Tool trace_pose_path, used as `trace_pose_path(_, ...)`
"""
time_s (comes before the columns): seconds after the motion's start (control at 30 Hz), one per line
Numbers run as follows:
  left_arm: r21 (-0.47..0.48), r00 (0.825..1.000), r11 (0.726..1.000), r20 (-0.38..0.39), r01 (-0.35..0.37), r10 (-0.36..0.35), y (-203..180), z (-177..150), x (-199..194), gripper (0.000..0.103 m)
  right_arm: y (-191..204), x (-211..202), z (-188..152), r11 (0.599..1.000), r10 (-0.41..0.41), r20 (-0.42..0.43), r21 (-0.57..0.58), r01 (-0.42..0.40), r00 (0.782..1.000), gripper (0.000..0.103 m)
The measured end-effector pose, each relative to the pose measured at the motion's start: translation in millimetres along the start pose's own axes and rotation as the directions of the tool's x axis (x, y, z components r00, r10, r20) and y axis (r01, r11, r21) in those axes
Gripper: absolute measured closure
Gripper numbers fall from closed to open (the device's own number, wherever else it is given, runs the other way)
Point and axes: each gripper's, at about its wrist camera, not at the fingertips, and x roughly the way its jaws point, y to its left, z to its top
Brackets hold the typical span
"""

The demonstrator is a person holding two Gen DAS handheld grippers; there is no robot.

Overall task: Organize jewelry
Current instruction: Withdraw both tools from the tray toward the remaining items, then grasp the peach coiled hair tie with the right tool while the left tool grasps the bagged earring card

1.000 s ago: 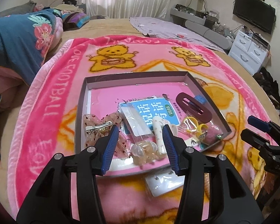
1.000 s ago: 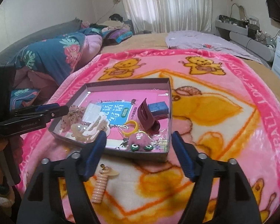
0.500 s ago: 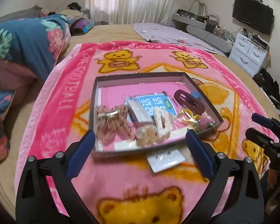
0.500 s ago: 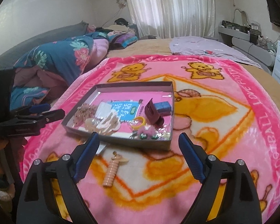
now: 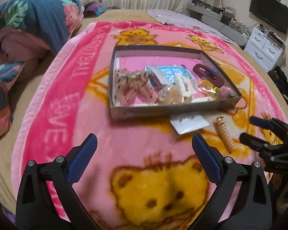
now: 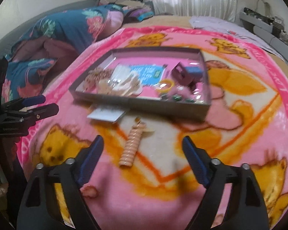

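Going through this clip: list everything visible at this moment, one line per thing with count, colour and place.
blanket: one, pink with yellow bears, spread over the bed.
tray: one, grey shallow box, middle of the blanket.
hair clip: one, maroon, right part of the tray.
bow clip: one, pale dotted, left part of the tray.
booklet: one, blue, flat in the tray.
earring card: one, white, on the blanket against the tray's near wall.
spiral hair tie: one, peach, on the blanket near the tray.
quilt: one, teal floral, left of the blanket.
left gripper: open, empty.
right gripper: open, empty, near the spiral hair tie.
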Motion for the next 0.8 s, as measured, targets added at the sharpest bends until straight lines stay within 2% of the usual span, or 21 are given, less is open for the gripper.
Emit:
trace_pose_path(0.03,-0.002,1.0,1.0,-0.005,0.001,-0.001,0.3,-1.6,1.3,0.011,2.8,5.6,-0.4,1.0,0.004,-0.012,-0.003,-0.004,1.0,0.034)
trace_pose_path(0.07,-0.002,1.0,1.0,-0.008,0.004,-0.004,-0.2,-2.2,2.4,0.011,3.9,9.6,-0.6,1.0,0.008,-0.02,-0.003,-0.008,1.0,0.04)
trace_pose_path(0.1,0.0,1.0,1.0,-0.01,0.009,-0.009,-2.0,-3.0,3.7,0.011,5.1,16.5,-1.4,1.0,0.015,-0.036,-0.001,-0.016,0.999,0.052)
trace_pose_path(0.13,0.005,1.0,1.0,-0.011,0.013,-0.013,-4.8,-3.7,5.5,0.011,5.2,22.7,-2.6,1.0,0.017,-0.055,0.0,-0.017,0.998,0.058)
trace_pose_path(0.17,0.008,1.0,1.0,-0.014,0.014,-0.014,-6.1,-4.6,6.7,0.011,4.2,28.9,-4.4,1.0,0.014,-0.077,0.003,-0.014,0.997,0.074)
trace_pose_path(0.2,0.012,1.0,1.0,-0.019,0.018,-0.018,-9.4,-5.5,8.7,0.011,3.1,31.8,-6.2,1.0,0.017,-0.087,0.007,-0.017,0.996,0.084)
trace_pose_path(0.27,0.024,0.999,0.999,-0.025,0.038,-0.037,-17.9,-7.4,12.9,0.011,1.3,29.5,-7.1,1.0,0.021,-0.079,0.015,-0.02,0.997,0.085)
trace_pose_path(0.37,0.031,0.998,0.998,-0.037,0.059,-0.058,-29.2,-6.5,20.7,0.011,-3.5,17.8,-5.7,1.0,-0.013,-0.057,0.013,0.014,0.998,0.086)
trace_pose_path(0.6,-0.016,0.986,0.99,-0.099,0.137,-0.138,-56.2,2.8,54.2,0.011,-32.2,-13.6,-5.3,0.996,-0.031,0.001,0.083,0.03,1.0,0.086)
trace_pose_path(0.77,-0.007,0.992,0.996,-0.097,0.086,-0.086,-68.6,7.4,73.2,0.013,-45.7,-33.2,-0.9,0.993,-0.024,0.055,0.117,0.018,0.998,0.086)
trace_pose_path(0.8,-0.011,0.992,0.997,-0.095,0.079,-0.079,-68.9,7.8,76.4,0.023,-47.8,-36.7,0.7,0.992,-0.02,0.067,0.122,0.012,0.998,0.086)
